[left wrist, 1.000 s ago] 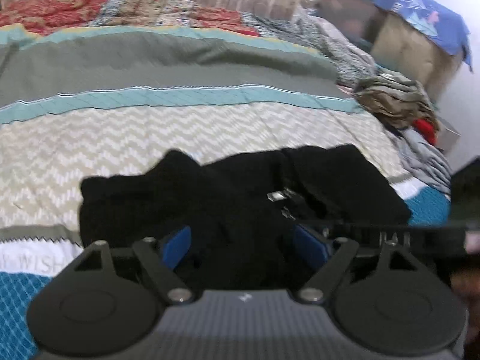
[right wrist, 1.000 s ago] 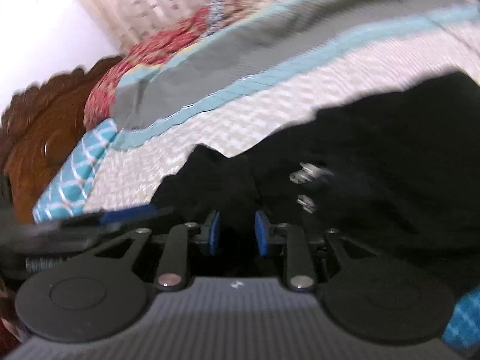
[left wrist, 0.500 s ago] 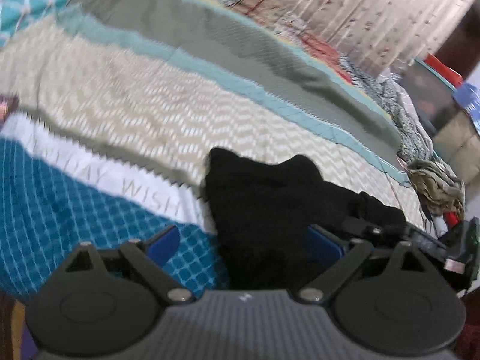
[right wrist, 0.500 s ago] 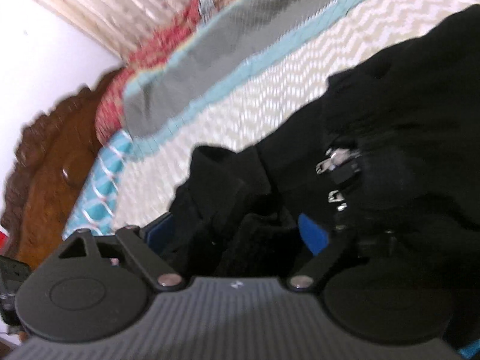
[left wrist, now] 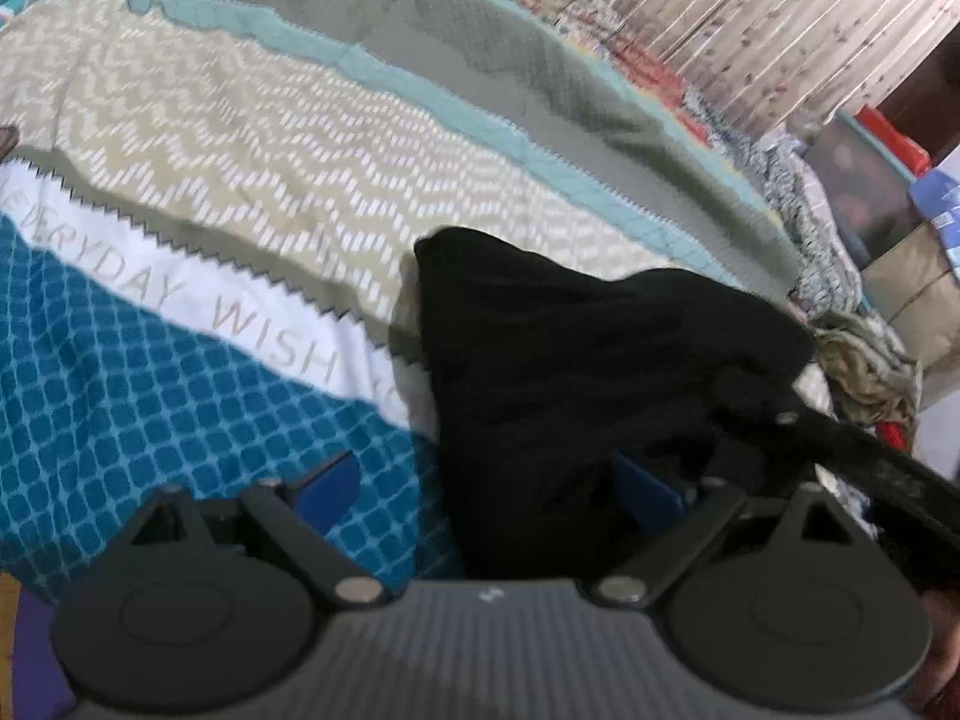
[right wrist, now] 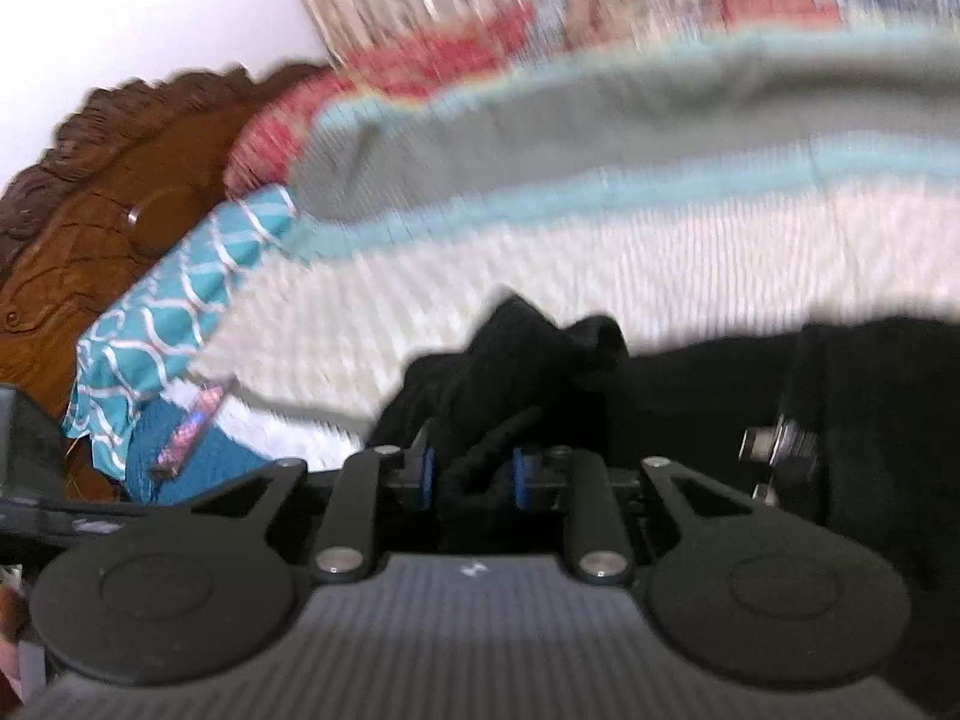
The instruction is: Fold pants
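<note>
A pair of black pants (left wrist: 576, 360) is seen bunched on a patterned bedspread (left wrist: 240, 138), lying across its cream zigzag band and reaching down over the white lettered strip onto the blue checked part nearest the camera. In the left wrist view, the left gripper (left wrist: 489, 489) is held with its jaws spread wide; the left blue pad is seen over the blue checked cloth, clear of the garment, while the right pad is seen against the black fabric, and whether it touches cannot be told. An edge of the pants lies between the two pads, but nothing is pinched there. The jaws of this gripper have been opening further within the last second. At the right edge of that view, the dark body of the right gripper (left wrist: 852, 450) is seen reaching into the fabric. In the right wrist view, which is blurred, the right gripper (right wrist: 471, 474) is shown with its blue pads drawn close together, and a fold of the black pants (right wrist: 540, 354) is clamped between them, rising in a ridge just above the fingers. Its jaws have just been closing onto that fold. Metal fasteners (right wrist: 774, 450) of the pants are seen at the right of that view. A carved wooden headboard (right wrist: 102, 192) is seen at the far left, and a heap of other clothes (left wrist: 864, 360) is piled beyond the pants at the bed's far side.
</note>
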